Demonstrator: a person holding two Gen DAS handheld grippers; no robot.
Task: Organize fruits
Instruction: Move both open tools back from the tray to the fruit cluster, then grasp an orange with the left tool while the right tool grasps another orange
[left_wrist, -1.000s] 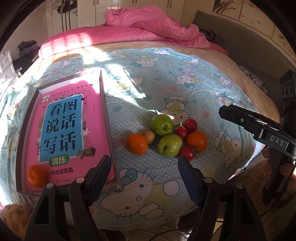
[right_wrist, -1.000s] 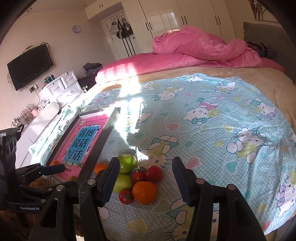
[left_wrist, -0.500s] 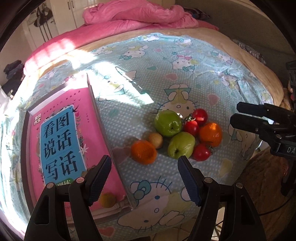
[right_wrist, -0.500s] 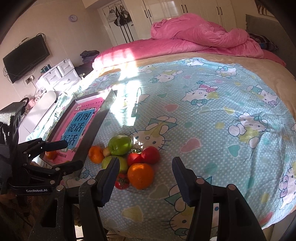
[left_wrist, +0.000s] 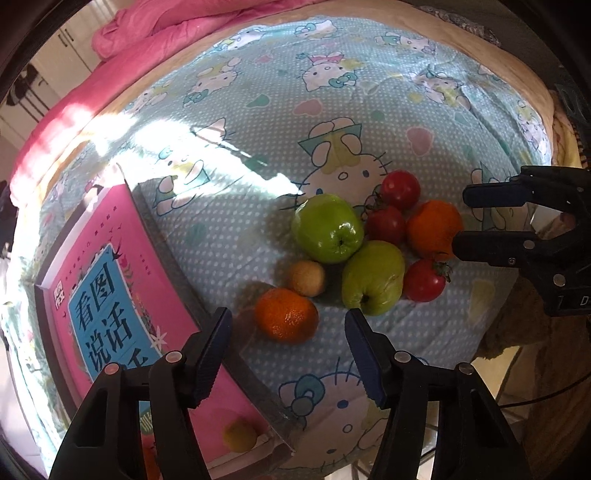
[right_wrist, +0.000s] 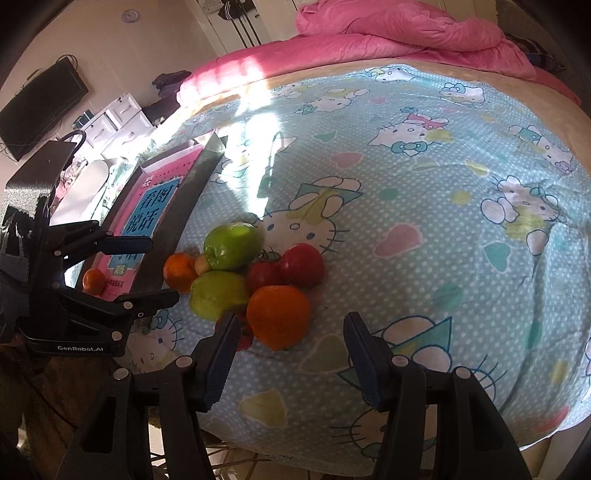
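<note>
A pile of fruit lies on the cartoon-cat sheet (left_wrist: 369, 92). It holds two green apples (left_wrist: 328, 233) (left_wrist: 373, 282), three tomatoes (left_wrist: 400, 189), a small tan fruit (left_wrist: 306, 277) and two oranges. My left gripper (left_wrist: 288, 339) hangs over the near-left orange (left_wrist: 286, 319). Its jaws are closing, and the pads stand clear of the peel. My right gripper (right_wrist: 288, 347) is open just over the other orange (right_wrist: 279, 315), not touching it. A tomato (right_wrist: 243, 338) is half hidden behind its left finger. Each gripper also shows in the other's view: left gripper (right_wrist: 162, 268), right gripper (left_wrist: 461, 218).
A dark tray (right_wrist: 184, 210) lined with a pink book (left_wrist: 110, 295) lies left of the pile. It holds an orange (right_wrist: 93, 280) and a small yellow fruit (left_wrist: 239, 435). A pink quilt (right_wrist: 406, 33) is bunched at the far end. The bed edge runs just below both grippers.
Both grippers have come down closer to the fruit pile. The left one rolled and shifted right from the tray to the near-left orange, and its jaws have narrowed.
</note>
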